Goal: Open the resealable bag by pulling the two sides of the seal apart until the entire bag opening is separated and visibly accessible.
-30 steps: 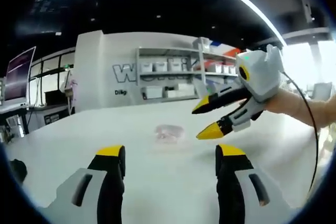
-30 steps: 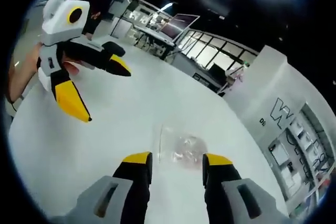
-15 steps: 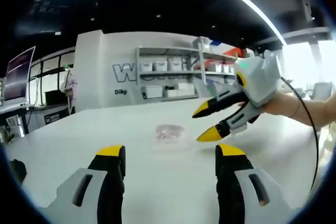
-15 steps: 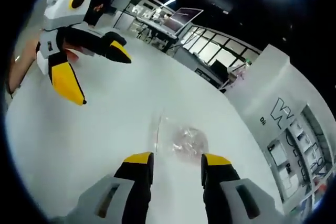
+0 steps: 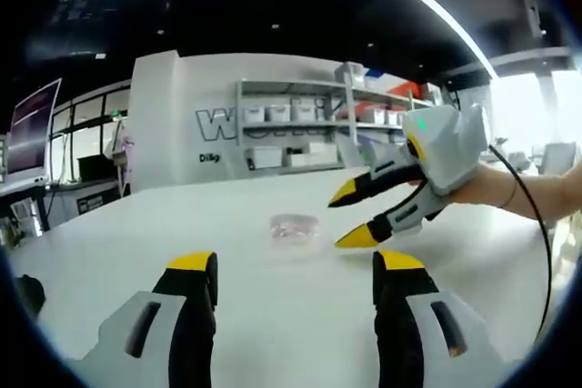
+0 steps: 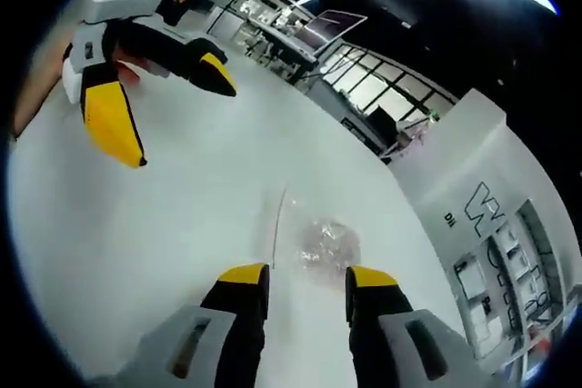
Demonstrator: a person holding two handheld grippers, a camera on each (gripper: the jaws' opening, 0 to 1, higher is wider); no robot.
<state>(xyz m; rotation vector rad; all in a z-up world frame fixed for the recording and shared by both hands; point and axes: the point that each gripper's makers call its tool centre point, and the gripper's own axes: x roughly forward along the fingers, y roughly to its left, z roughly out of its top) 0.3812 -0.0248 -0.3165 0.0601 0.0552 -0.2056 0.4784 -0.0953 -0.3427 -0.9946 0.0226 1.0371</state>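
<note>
A small clear resealable bag (image 5: 293, 227) with something pale inside lies flat on the white table (image 5: 300, 315), apart from both grippers. In the right gripper view the bag (image 6: 314, 241) lies just beyond the yellow tips, its seal edge a thin line on its left. My left gripper (image 5: 296, 272) is open, short of the bag, with nothing between its jaws. My right gripper (image 6: 297, 277) is open too. It comes into the left gripper view from the right as the right gripper (image 5: 350, 215), its yellow tips open just right of the bag, held by a hand.
The left gripper (image 6: 168, 111) hangs open at the upper left of the right gripper view, held by a hand. Behind the table stand a white wall with shelves of boxes (image 5: 300, 134) and desks with monitors (image 6: 332, 29). A person stands far off.
The right gripper has come a little lower and closer to the bag. The left gripper has stayed almost still. The bag has not moved.
</note>
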